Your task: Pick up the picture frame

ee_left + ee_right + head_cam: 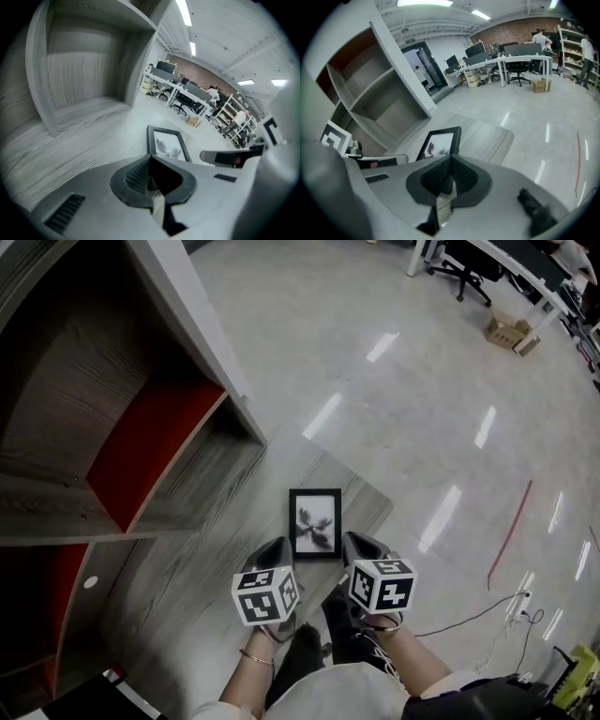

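A black picture frame [315,523] with a dark leaf print lies flat on a grey wood-grain board [225,549] on the floor. My left gripper [275,546] hovers just near the frame's lower left corner, and my right gripper [352,542] sits just right of its lower right corner. Both point steeply down with nothing in them. In the left gripper view the jaws [150,158] meet, shut and empty, with the frame [166,143] just beyond them. The right gripper view shows its jaws [450,158] closed too, the frame [439,142] lying ahead and slightly left.
A grey shelf unit [112,456] with red-backed compartments stands to the left of the board. The glossy floor [422,409] stretches to the right, with a red line [511,531] and a cable [469,615]. Desks, office chairs [464,263] and a cardboard box [511,331] are far off.
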`<state>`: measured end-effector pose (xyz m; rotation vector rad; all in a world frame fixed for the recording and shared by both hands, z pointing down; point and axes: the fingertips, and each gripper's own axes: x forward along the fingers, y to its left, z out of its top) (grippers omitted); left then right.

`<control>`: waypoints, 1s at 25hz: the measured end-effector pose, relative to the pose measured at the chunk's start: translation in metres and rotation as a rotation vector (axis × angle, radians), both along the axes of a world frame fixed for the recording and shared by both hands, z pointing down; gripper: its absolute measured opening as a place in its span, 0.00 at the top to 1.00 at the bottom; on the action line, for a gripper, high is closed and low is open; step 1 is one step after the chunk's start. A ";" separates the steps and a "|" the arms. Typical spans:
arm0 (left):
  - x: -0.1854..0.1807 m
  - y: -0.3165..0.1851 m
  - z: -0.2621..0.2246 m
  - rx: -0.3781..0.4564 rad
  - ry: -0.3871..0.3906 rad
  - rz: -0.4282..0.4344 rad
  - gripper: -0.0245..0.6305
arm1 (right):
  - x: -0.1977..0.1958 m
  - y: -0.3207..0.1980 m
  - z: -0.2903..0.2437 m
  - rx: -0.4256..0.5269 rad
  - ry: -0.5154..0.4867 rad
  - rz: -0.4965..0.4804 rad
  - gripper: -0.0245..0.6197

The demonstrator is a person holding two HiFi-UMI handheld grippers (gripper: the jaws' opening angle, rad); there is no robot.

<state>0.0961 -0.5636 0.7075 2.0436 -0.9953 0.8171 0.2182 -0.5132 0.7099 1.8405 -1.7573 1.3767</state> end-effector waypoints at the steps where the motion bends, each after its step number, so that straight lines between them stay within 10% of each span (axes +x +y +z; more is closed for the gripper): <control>1: 0.002 0.001 0.002 -0.004 0.001 0.002 0.94 | -0.001 0.000 0.002 -0.003 -0.002 -0.001 0.91; 25: 0.026 -0.002 0.006 -0.010 0.038 0.089 0.77 | -0.003 -0.009 0.012 -0.004 -0.006 -0.002 0.79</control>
